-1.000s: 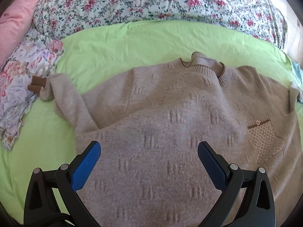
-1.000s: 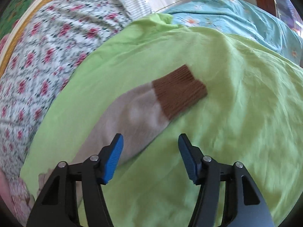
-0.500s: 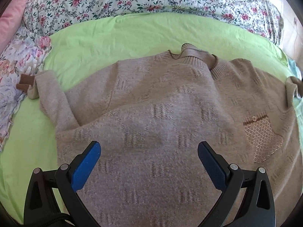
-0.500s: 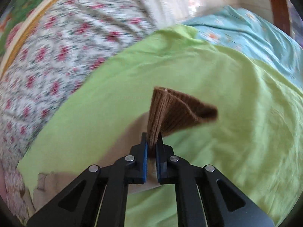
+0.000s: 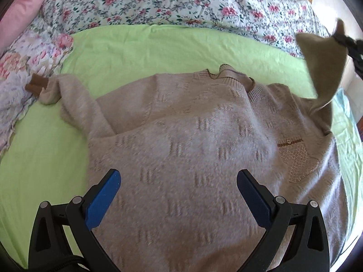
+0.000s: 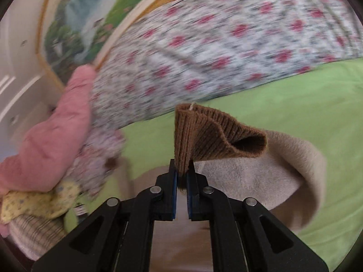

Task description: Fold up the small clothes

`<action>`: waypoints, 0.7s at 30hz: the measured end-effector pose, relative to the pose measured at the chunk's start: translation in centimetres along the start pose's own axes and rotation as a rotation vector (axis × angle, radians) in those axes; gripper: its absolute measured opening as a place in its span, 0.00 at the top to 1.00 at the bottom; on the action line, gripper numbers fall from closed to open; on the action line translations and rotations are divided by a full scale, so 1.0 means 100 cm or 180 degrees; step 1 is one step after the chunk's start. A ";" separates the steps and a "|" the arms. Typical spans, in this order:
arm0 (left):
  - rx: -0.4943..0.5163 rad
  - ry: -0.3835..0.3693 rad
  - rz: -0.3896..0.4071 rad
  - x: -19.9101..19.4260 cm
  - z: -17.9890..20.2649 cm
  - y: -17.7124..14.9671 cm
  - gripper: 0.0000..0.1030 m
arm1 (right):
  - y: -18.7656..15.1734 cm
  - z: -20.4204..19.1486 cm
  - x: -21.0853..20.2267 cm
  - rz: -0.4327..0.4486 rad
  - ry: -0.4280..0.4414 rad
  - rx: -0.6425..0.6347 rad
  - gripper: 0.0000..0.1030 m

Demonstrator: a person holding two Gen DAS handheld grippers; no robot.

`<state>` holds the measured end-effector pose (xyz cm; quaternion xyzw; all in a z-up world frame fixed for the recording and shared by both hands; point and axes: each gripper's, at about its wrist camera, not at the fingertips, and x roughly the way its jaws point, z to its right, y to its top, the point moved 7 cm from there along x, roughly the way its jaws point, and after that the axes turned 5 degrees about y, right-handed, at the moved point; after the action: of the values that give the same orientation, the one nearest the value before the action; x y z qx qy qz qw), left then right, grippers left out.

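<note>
Right gripper (image 6: 181,170) clamped on the brown cuff (image 6: 204,133) of the beige sweater (image 5: 204,158) — sleeve lifted off the green sheet (image 5: 158,49), left gripper (image 5: 177,192) spread wide over the sweater's body — gripping nothing

So we've got a fuzzy beige knit sweater (image 5: 181,149) spread front-up on the green bedsheet (image 5: 140,49), collar away from us. It's got a woven dash pattern and a chest pocket (image 5: 297,158) with a brown trim and a button. One sleeve (image 5: 74,99) lies bent out to the side, brown cuff on the floral fabric. The other sleeve (image 6: 261,170) is lifted off the bed, its ribbed brown cuff (image 6: 204,136) pinched and folded.
</note>
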<state>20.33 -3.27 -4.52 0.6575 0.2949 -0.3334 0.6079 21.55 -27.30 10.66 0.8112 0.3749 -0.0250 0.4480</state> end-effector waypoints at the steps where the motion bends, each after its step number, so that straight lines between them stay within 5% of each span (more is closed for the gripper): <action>1: -0.0035 -0.0029 0.0003 -0.002 -0.003 -0.001 0.01 | -0.006 -0.013 0.013 -0.0071 0.0093 -0.0033 0.93; 6: -0.0166 -0.0172 0.0010 -0.007 -0.020 -0.007 0.01 | -0.054 -0.048 0.107 -0.0572 0.0314 0.0029 0.93; 15: -0.0177 -0.0496 0.0008 0.001 -0.016 0.003 0.01 | -0.112 -0.020 0.202 -0.1094 0.0274 0.0378 0.90; 21: -0.0276 -0.0811 -0.0267 0.038 0.009 0.013 0.01 | -0.108 0.001 0.178 -0.0922 0.0301 0.0629 0.51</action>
<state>23.60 -4.32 -6.74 0.5700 0.2567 -0.4262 0.6539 27.55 -13.56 -3.75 0.7891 0.5043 -0.0878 0.3397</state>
